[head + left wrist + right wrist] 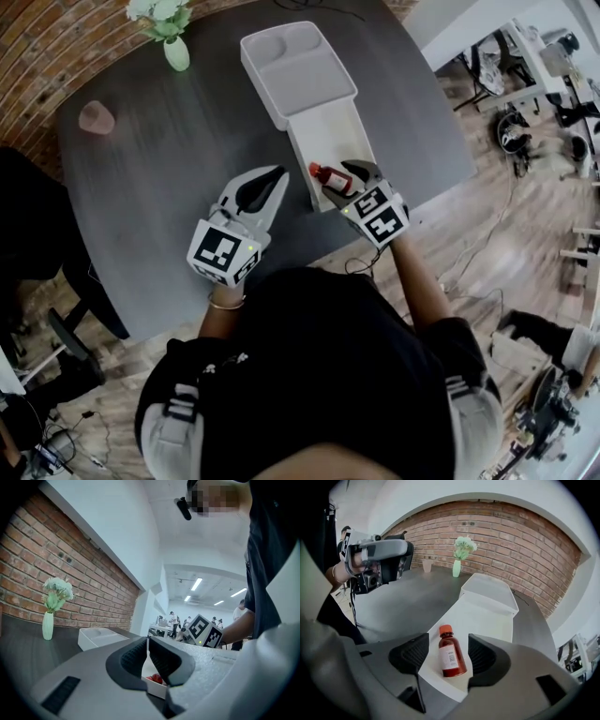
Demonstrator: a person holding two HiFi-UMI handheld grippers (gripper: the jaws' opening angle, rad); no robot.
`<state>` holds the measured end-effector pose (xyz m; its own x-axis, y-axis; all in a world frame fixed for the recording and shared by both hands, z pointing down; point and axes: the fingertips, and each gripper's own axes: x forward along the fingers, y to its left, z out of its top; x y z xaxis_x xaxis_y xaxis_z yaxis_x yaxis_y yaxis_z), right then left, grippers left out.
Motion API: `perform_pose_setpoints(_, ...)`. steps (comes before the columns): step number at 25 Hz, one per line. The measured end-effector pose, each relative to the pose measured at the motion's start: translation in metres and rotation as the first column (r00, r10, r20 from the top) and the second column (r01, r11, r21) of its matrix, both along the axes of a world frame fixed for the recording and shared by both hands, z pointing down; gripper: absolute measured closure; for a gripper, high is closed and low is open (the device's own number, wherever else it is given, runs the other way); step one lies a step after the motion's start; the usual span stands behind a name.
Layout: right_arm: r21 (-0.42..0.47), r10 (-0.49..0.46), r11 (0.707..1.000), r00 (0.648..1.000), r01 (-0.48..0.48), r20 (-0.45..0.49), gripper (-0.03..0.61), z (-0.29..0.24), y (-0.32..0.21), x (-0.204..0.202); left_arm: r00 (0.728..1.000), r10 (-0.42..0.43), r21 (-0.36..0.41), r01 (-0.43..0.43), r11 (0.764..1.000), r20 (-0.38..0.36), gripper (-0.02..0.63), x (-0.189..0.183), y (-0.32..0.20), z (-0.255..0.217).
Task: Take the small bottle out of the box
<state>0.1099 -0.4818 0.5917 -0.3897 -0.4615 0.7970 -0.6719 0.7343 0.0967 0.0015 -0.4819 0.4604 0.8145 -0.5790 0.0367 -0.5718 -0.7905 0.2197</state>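
The small bottle (330, 176), dark red with an orange cap and a white label, lies on its side in the near end of the open white box (330, 127). My right gripper (345, 182) reaches down over it. In the right gripper view the bottle (451, 657) sits between the two ribbed pads (412, 656) with a gap on each side, so the right gripper (449, 654) is open. My left gripper (277, 175) hovers over the table just left of the box, shut and empty. Past the pads of the left gripper (146, 660), the bottle (156, 679) shows as a bit of red.
The box's lid (295, 67) lies folded back behind it. A pale green vase of white flowers (175, 45) stands at the far table edge and a pink cup (97, 117) at the far left. The near table edge (281, 272) runs just below both grippers.
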Motion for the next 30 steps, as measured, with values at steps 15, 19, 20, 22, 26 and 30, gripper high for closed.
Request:
perform_pose_setpoints(15, -0.128, -0.024, 0.992, 0.991, 0.007, -0.133, 0.291, 0.058, -0.013, 0.006, 1.0, -0.025, -0.044, 0.024, 0.999, -0.018, 0.61, -0.018, -0.019, 0.016)
perform_pose_setpoints(19, -0.156, -0.045, 0.987, 0.989, 0.022, -0.144, 0.291, 0.063, -0.015, 0.007, 0.999, -0.039, -0.049, 0.038, 0.998, -0.027, 0.611, -0.02, -0.024, 0.016)
perform_pose_setpoints(20, -0.164, -0.053, 0.986, 0.988, 0.029, -0.145, 0.291, 0.065, -0.015, 0.007, 0.999, -0.042, -0.049, 0.04, 0.998, -0.028, 0.61, -0.021, -0.025, 0.016)
perform_pose_setpoints(22, -0.188, -0.069, 0.981, 0.987, 0.042, -0.143, 0.309, 0.069, -0.015, 0.005, 0.999, -0.044, -0.049, 0.043, 0.998, -0.029, 0.61, -0.021, -0.026, 0.017)
perform_pose_setpoints(26, -0.224, -0.093, 0.973, 0.985, 0.059, -0.142, 0.349, 0.078, -0.012, -0.005, 0.998, -0.048, -0.05, 0.046, 0.998, -0.032, 0.611, -0.023, -0.027, 0.019)
perform_pose_setpoints(30, -0.232, -0.096, 0.971, 0.984, 0.06, -0.148, 0.353, 0.079, -0.012, -0.007, 0.998, -0.057, -0.05, 0.056, 0.997, -0.028, 0.611, -0.025, -0.028, 0.02)
